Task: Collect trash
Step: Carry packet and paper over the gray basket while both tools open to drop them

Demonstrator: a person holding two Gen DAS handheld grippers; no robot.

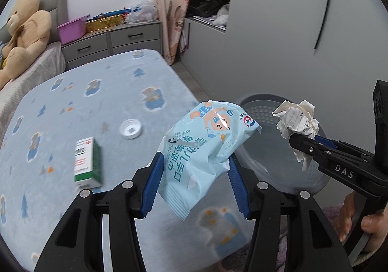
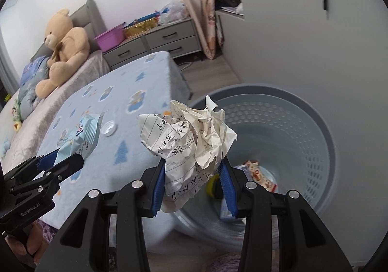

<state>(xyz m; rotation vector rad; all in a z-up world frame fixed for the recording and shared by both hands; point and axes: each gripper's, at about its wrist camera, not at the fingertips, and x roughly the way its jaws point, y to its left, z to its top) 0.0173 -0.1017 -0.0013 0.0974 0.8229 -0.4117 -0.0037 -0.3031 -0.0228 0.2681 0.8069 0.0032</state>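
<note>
Reading "DAS" on right gripper (image 1: 297, 142), "GenRobot.AI", perhaps, on left gripper (image 2: 70, 159)

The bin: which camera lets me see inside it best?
The right wrist view. There the bin opens toward the camera, showing its perforated wall and wrappers at the bottom. In the left wrist view the bin is mostly hidden behind the wipes pack and paper ball, so its contents can't be seen.

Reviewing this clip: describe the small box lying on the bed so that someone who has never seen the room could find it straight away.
Start at the bed with the pale blue bear-print blanket. Near its front part, beside a round white cap, lies the small box. It alone there is box-shaped, green and white with red print, and nothing holds it.
</note>
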